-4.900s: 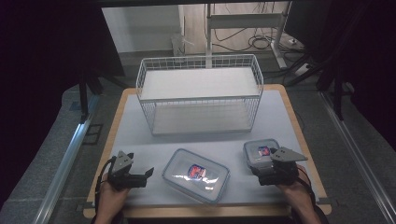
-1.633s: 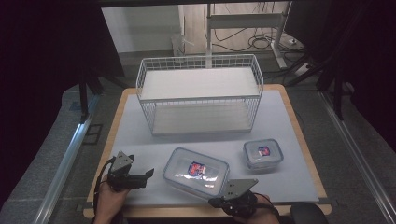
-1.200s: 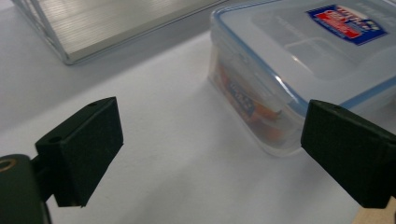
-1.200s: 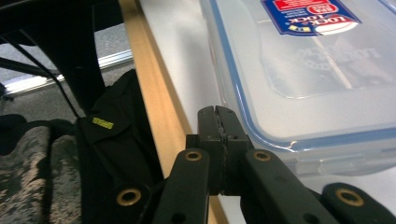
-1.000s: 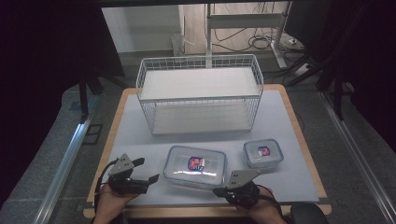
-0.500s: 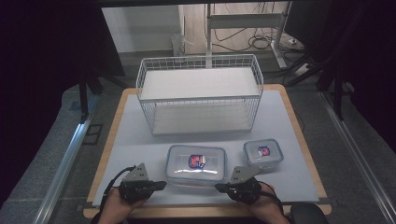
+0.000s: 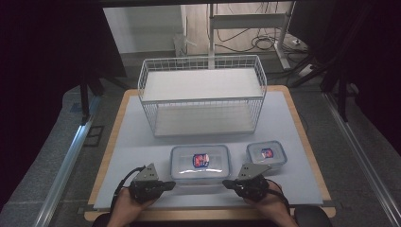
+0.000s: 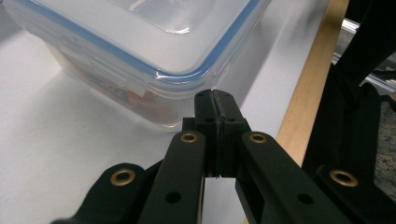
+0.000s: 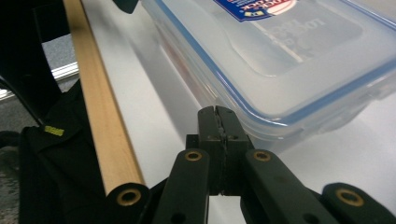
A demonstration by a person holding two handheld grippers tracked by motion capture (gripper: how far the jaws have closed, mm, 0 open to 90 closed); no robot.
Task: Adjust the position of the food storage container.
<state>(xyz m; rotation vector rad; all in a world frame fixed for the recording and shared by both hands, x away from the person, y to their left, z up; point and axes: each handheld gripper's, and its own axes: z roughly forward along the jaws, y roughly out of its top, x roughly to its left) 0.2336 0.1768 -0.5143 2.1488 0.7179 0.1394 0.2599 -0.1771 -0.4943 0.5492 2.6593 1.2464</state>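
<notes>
Table (image 7: 142, 142), wire basket (image 7: 202, 94), two lidded containers (image 7: 200, 161)

— What does the room look like around the table (image 7: 302, 127)?

— Dark on both sides, near black at the left and right. The table has a pale wooden edge and a light grey top.

— And the floor?

— Grey floor (image 7: 52, 156), with a metal rail (image 7: 66, 163) running along the left and another rail (image 7: 361, 151) along the right.

— Anything at the far end?

— A bright strip of pale wall (image 7: 142, 28), a white desk frame (image 7: 246, 23) and a tangle of cables (image 7: 265, 42) on the floor beneath it.
</notes>
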